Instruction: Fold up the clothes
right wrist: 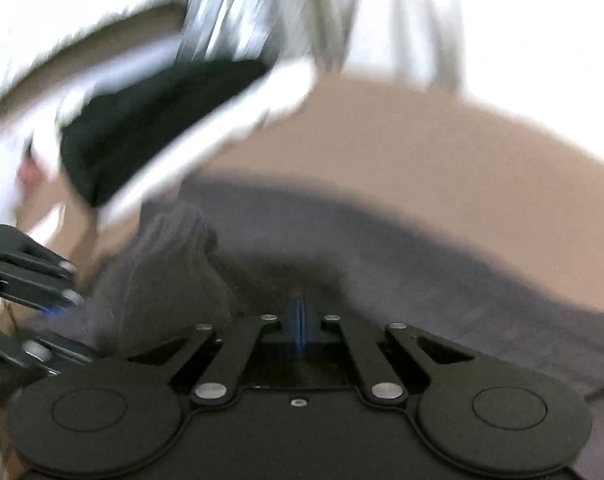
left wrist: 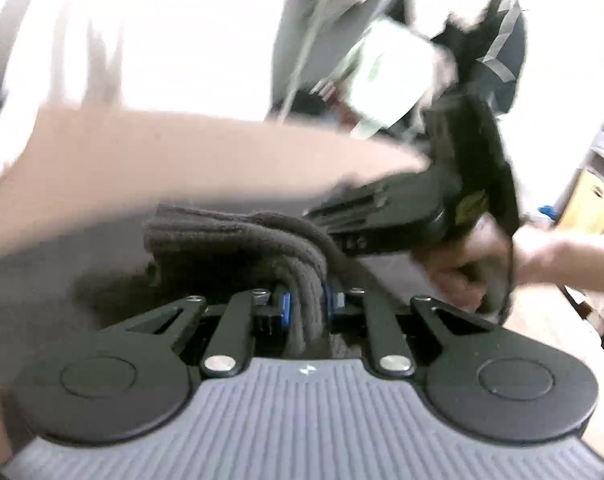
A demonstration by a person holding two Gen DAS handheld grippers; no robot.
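Observation:
A dark grey knitted garment (left wrist: 237,240) lies on a tan table (left wrist: 149,152). My left gripper (left wrist: 306,307) is shut on a bunched fold of this garment, which runs between the blue pads. The right gripper's body (left wrist: 402,208) shows beyond it, held by a hand (left wrist: 462,272). In the right wrist view my right gripper (right wrist: 299,326) has its blue pads pressed together over the grey garment (right wrist: 382,248); whether cloth is pinched between them is hidden. The left gripper (right wrist: 25,300) shows at the left edge with raised cloth (right wrist: 161,272) beside it. Both views are blurred.
A black and white object (right wrist: 149,120) lies at the back left of the table. A white bag (left wrist: 386,76) and dark items (left wrist: 498,52) stand beyond the table. A wooden cabinet (left wrist: 590,200) is at the far right.

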